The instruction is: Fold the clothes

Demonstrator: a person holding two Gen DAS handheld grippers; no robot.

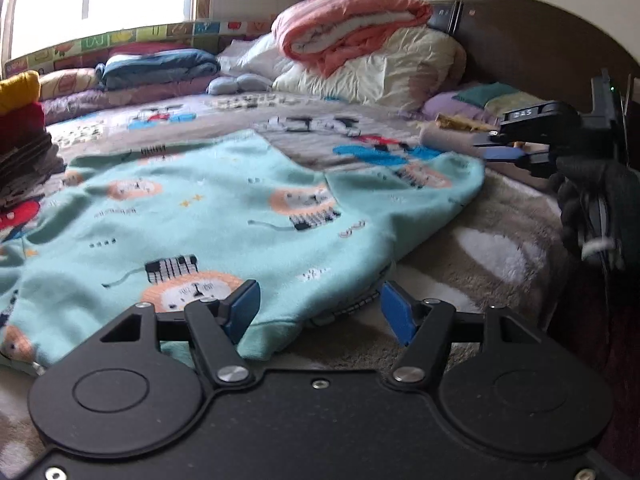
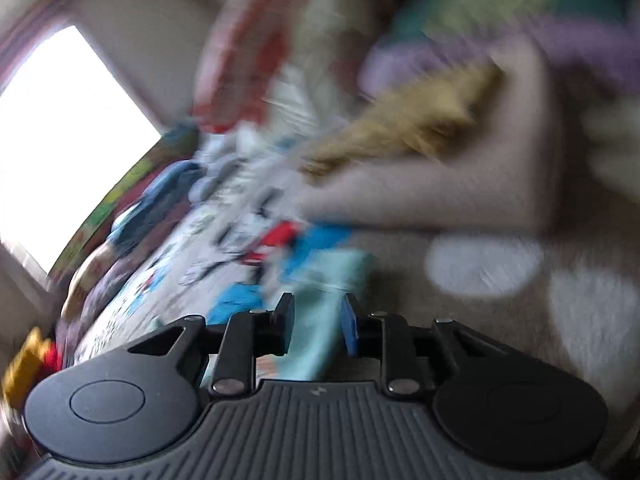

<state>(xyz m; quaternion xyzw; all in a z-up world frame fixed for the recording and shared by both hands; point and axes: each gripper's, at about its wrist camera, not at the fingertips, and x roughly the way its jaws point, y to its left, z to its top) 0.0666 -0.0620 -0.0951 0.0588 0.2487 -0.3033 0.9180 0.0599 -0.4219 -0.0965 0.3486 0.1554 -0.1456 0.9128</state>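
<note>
Bedding covers the bed (image 1: 500, 236), and the mint garment (image 1: 224, 216) lies spread near its front edge, not yet folded. The right gripper (image 2: 318, 328) has a fold of it between narrow jaws, though blur hides whether they clamp it; the left gripper (image 1: 318, 312) waits at the hem, jaws apart. Next, judging by this, the left must close on the hem.

Mint lion-print garment (image 1: 240, 216) lying spread over cartoon-print blanket (image 1: 304, 128); left gripper (image 1: 316, 312) at 6 o'clock, jaws standing apart over the garment's hem; right gripper (image 1: 516, 148) with gloved hand (image 1: 596, 208) at 3 o'clock; folded clothes stack (image 1: 24, 140) sitting at 9 o'clock; pink blanket roll (image 1: 352, 24) resting on pillows at 12 o'clock
</note>
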